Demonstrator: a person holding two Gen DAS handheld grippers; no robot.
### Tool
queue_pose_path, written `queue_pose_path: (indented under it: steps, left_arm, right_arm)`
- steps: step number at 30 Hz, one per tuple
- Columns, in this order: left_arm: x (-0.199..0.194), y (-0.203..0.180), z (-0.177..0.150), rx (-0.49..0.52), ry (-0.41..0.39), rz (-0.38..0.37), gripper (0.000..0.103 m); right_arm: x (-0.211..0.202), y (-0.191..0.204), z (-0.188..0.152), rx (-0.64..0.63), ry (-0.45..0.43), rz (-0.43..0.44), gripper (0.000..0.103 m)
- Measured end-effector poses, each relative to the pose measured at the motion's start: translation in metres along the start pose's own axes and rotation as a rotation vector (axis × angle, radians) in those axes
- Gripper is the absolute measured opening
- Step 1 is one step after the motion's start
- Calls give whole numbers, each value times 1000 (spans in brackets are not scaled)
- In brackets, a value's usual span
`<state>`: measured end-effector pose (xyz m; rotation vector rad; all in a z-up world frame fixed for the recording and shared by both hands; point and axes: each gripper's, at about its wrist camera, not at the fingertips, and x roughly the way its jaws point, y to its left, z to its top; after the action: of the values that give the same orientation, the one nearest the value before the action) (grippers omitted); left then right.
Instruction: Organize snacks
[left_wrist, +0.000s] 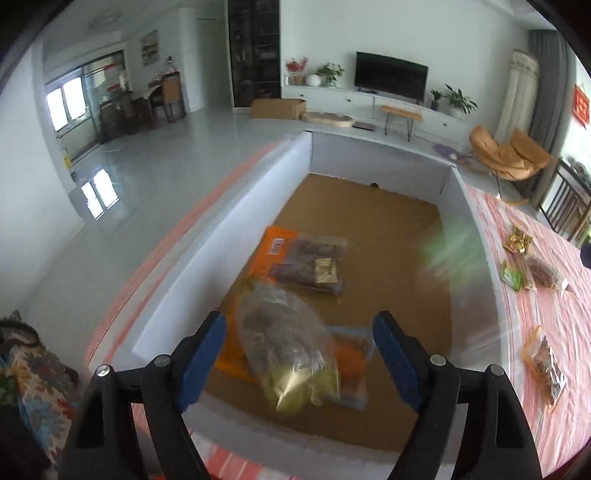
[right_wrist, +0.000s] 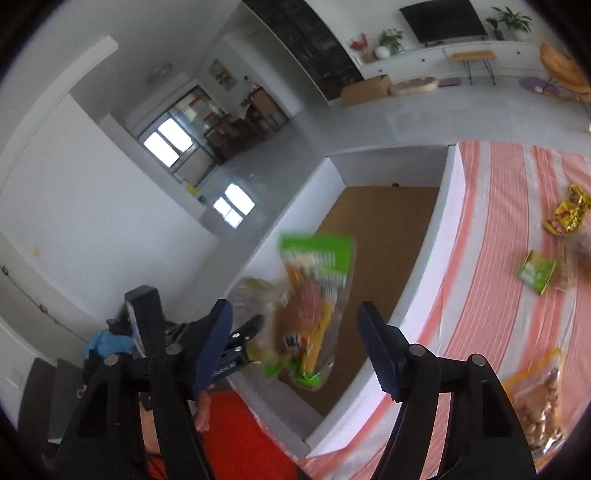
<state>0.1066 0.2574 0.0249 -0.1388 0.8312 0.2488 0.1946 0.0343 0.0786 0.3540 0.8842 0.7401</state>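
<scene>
Left wrist view: left gripper (left_wrist: 299, 354) fingers stand apart, pressing nothing; a blurred clear bag with yellow-green base (left_wrist: 288, 350) is between them, above the white-walled box with brown cardboard floor (left_wrist: 207, 240). An orange-edged packet of dark snacks (left_wrist: 306, 264) lies inside that box. Right gripper (right_wrist: 295, 347) fingers are spread too, a blurred green-topped clear snack bag (right_wrist: 314, 295) loose over the box. More snack bags (right_wrist: 535, 410) lie right of the box on the pink striped counter (right_wrist: 498, 221)

White-walled cardboard-floored box (left_wrist: 258, 206): orange-edged clear snack packets (left_wrist: 306, 264) inside; striped-cloth counter (left_wrist: 532, 236) to its right, bearing clear nut bag (left_wrist: 546, 365).
</scene>
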Motion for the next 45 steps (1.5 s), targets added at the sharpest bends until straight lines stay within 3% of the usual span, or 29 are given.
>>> queue_pose_path:
  steps: [3, 7, 10, 13, 15, 17, 22, 26, 30, 35, 39, 42, 45]
  left_arm:
    - [-13, -5, -12, -28, -30, -82, 88]
    - [-38, -54, -25, 1, -40, -318, 89]
    - [-51, -107, -31, 76, -43, -458, 91]
    - [-52, -154, -38, 161, -17, -527, 92]
    - [-52, -185, -46, 218, 21, -530, 92]
    - [-51, -211, -62, 282, 55, -536, 92]
    - [-36, -256, -98, 424, 136, -520, 92]
    - [8, -277, -109, 449, 182, -471, 92]
    - [48, -284, -107, 426, 169, -388, 92]
    - [79, -298, -95, 420, 139, -375, 92]
    - [99, -313, -88, 461, 152, -346, 92]
    - [111, -317, -85, 467, 128, -337, 102]
    - [117, -314, -81, 445, 116, -339, 103]
  right_arm:
    - [-13, -23, -18, -60, -53, -119, 80]
    - [-26, -91, -63, -154, -31, -407, 80]
    - [-35, -146, -103, -190, 90, -525, 79]
    - [-37, -181, -124, -192, 204, -542, 79]
    - [-31, -191, -130, -203, 257, -555, 79]
    - [-34, -205, -135, -192, 241, -633, 76]
    - [-90, -288, -113, 145, 16, -792, 79]
    - [-141, -307, -103, 212, -116, -756, 80]
    - [-163, -302, -122, 186, -92, -786, 81]
    - [-172, -316, -180, 189, 8, -832, 82]
    - [-173, -310, -186, 120, 2, -863, 86]
    - [-165, -319, -173, 99, -15, -860, 93]
    - [-163, -325, -170, 102, -48, -867, 97]
